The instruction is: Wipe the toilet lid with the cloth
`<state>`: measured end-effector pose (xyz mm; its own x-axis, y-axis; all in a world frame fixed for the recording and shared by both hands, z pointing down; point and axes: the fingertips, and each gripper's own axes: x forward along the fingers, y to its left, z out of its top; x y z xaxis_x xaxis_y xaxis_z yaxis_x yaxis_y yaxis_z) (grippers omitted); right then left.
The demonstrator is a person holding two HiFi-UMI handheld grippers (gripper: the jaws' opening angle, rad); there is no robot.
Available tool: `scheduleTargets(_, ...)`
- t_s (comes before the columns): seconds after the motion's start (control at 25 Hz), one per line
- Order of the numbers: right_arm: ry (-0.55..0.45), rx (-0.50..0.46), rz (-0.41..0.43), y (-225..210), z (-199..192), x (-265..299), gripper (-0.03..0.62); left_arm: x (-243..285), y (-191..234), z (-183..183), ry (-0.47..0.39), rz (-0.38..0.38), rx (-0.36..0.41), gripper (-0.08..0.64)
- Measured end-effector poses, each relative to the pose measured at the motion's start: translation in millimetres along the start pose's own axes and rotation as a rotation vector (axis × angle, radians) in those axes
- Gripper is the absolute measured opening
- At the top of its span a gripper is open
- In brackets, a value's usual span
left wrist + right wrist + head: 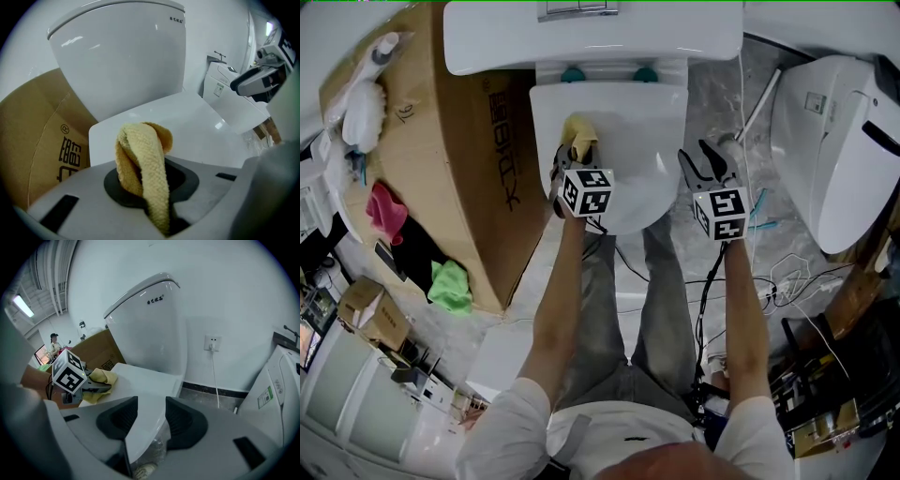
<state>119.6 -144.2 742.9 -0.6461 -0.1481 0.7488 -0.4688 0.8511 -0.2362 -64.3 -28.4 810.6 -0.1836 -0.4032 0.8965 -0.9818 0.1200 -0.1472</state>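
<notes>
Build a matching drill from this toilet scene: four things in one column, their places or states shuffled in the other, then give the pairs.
Things:
1. yellow cloth
2. right claw
3. cardboard box
4. green cloth

Places or states:
a. stands beside the cistern, on the person's left
b. clamped in the left claw, on the toilet lid
c. lies on the far side of the box from the toilet
d. open, at the lid's right edge

Pairs: 1-b, 2-d, 3-a, 4-c
</notes>
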Motion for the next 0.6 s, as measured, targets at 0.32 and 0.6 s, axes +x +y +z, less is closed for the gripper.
scheduleTargets(0.32,-0.001,0.019,-0.004,-17,-16,-17,0.201,-1,-43,13,-0.011,-0.042,0.017,0.075)
scheduleTargets(0.6,-0.007,0.037,-0.009,-31,-29,-32,0.201,-1,-81,27,-0.021,-0.077,0.034,0.075)
